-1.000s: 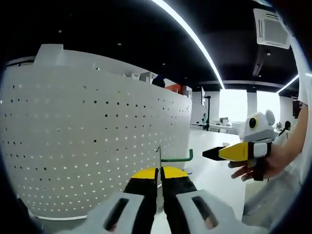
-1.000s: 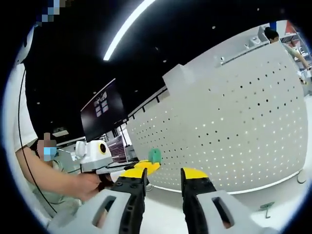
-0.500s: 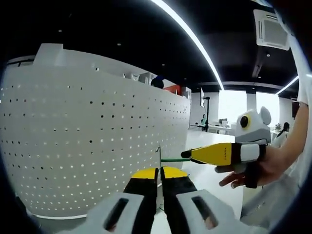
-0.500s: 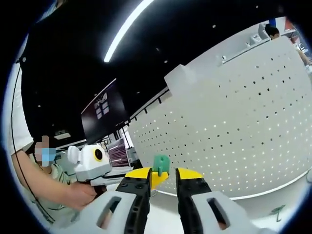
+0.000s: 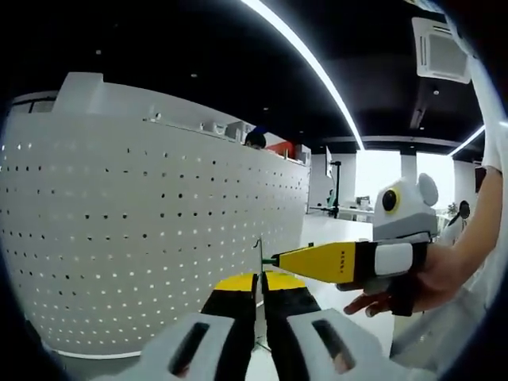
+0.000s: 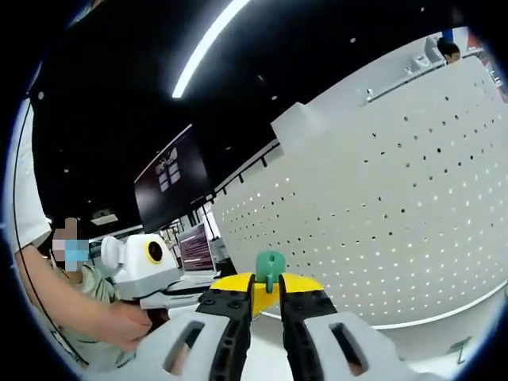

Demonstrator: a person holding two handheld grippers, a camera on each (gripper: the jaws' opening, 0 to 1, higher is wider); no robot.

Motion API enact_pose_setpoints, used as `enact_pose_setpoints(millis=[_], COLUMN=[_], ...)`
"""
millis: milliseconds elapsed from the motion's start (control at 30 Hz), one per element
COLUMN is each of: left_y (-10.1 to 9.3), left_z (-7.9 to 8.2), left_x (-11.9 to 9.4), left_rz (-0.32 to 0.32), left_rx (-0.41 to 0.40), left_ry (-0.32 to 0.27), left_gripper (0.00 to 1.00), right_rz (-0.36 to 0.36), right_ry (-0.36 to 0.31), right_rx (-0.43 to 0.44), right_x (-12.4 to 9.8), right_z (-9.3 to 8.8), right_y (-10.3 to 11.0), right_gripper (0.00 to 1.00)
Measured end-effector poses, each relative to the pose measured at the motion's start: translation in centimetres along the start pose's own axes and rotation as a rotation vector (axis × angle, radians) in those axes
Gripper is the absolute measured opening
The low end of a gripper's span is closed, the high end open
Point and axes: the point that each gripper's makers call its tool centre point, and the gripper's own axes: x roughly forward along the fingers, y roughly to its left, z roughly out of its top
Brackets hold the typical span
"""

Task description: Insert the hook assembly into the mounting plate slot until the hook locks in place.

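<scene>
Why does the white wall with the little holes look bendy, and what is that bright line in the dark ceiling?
Left gripper view: the fisheye lens bows the flat pegboard, and the ceiling light strip glares white. Right gripper view: the pegboard bulges too, another light strip glares, and the ceiling stays very dark.

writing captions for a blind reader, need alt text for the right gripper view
The right gripper is shut on a green hook, held up before a white perforated panel. At left, a person's hand holds the left gripper beside it.
</scene>
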Motion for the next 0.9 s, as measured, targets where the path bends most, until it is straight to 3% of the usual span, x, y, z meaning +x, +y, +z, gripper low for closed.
enact_pose_setpoints(millis=[367,900], left_y=[-0.37,-0.52], left_z=[0.01,-0.04], left_x=[-0.10,-0.27], left_rz=[0.001,0.003], left_rx=[-0.006,-0.007], left_ry=[-0.007,-0.015], left_gripper=[0.02,0.02], right_rz=[-0.022,-0.034], right_ry=[0.012,0.014], right_rx=[-0.007,-0.051], right_x=[0.32,0.10], right_z=[-0.16,-0.13], right_y=[-0.55,-0.25], right_gripper=[0.02,0.00])
